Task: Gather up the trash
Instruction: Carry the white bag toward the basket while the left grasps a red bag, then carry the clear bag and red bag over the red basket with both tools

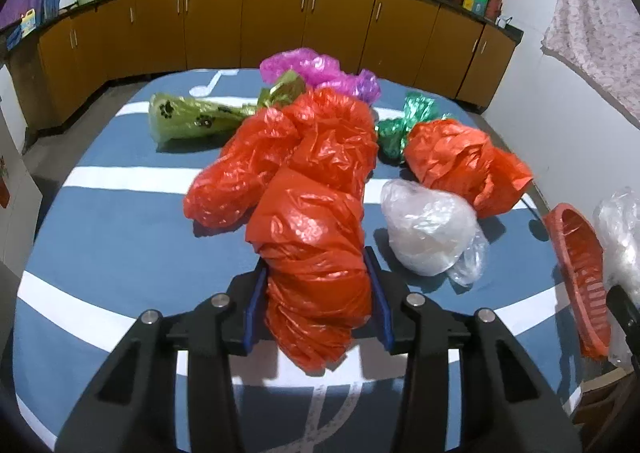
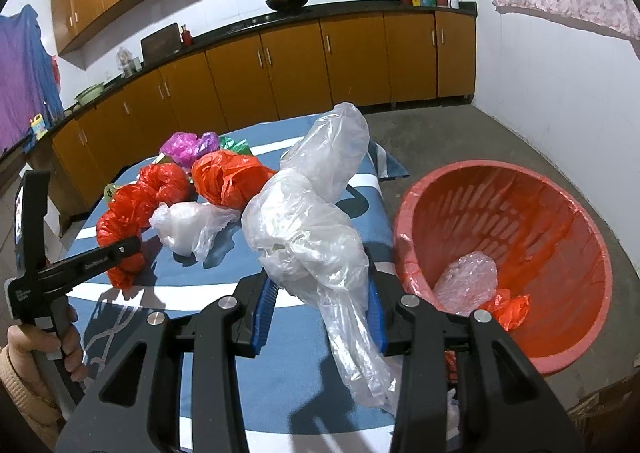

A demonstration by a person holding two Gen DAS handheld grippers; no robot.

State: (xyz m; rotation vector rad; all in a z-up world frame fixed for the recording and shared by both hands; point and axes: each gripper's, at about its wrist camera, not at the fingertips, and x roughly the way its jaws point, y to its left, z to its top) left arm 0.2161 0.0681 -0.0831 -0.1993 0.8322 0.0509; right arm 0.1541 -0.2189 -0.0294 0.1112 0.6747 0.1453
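Left wrist view:
- The left gripper [image 1: 318, 293], lower centre of the frame, has 2 blue ribbed pads clamped on the near end of a long red plastic bag [image 1: 308, 197]; the film is thin, glossy and crumpled into twisted lobes.
- That bag trails up the frame across a table cloth [image 1: 120, 245] of flat blue fabric with broad white bands and curved white lines.
- Right of centre lies a rounded clear-white bag [image 1: 428, 229], puffed and wrinkled, with a loose tail at its lower right.
- Above it sits a duller orange bag [image 1: 464, 161], creased like paper, touching a small shiny green bag [image 1: 400, 125].
- At upper centre, a purple translucent bag [image 1: 316, 71] and an olive-green bag [image 1: 188, 119] printed with dark paw marks.
- At the right edge, the slotted rim of a red basket [image 1: 580, 273].

Right wrist view:
- The right gripper [image 2: 322, 311], lower centre, grips a big clear plastic bag [image 2: 316, 221]: its right pad presses the film, the left pad's contact is hidden by bulging folds. The bag billows upward and hangs in a thin tail below.
- At right stands the round red basket [image 2: 520, 253], hard plastic with slotted walls, lined with red film; crumpled clear wrap [image 2: 468, 283] and an orange scrap [image 2: 510, 311] lie inside.
- At lower left, a hand [image 2: 60, 341] in a beige knit sleeve holds the other gripper's black handle.
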